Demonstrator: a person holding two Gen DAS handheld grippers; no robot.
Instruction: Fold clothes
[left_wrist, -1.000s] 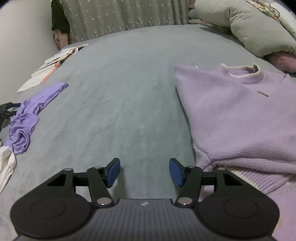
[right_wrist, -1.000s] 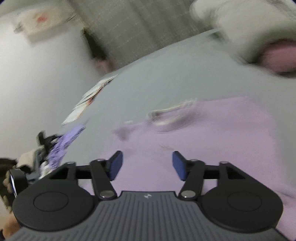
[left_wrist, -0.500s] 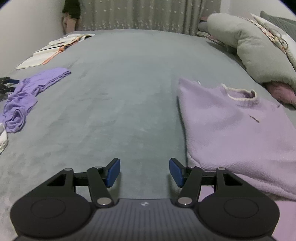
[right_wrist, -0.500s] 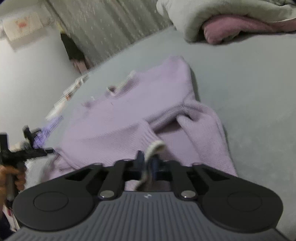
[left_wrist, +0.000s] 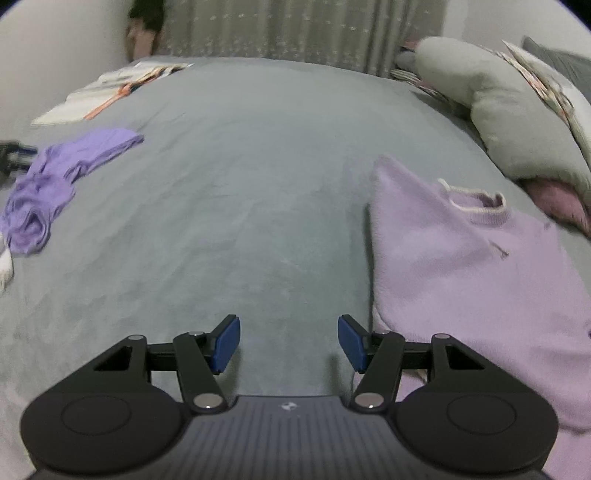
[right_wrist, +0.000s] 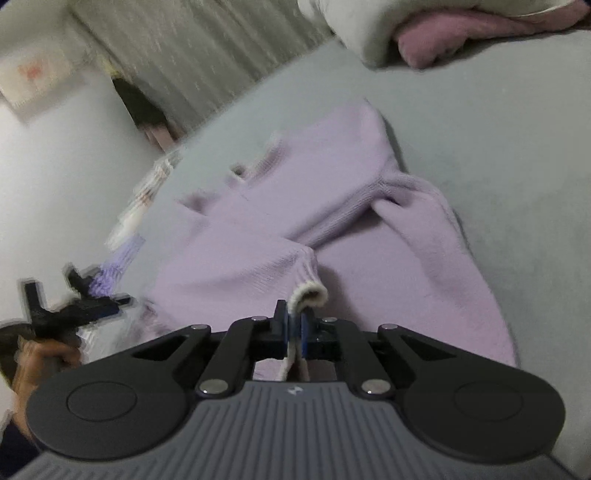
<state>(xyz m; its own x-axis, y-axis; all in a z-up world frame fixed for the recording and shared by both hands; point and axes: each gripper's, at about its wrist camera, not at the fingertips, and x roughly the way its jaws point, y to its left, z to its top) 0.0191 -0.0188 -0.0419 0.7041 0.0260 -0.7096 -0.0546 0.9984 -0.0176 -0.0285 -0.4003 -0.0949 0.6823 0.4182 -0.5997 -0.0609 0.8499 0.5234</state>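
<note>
Lilac sweater (right_wrist: 369, 229) lies flat on the bed (left_wrist: 240, 206), collar toward frame top. Its cream sleeve cuff (right_wrist: 309, 295) is pinched between the closed fingers of the right gripper (right_wrist: 294, 330), lower centre. Left gripper (left_wrist: 289, 341) fingers spread wide, holding nothing, sweater's edge just to their right.

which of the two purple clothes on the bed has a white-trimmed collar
The pale lilac sweater lying right of the open left hand-held gripper. The darker purple garment at far left is crumpled and shows no white trim.
</note>
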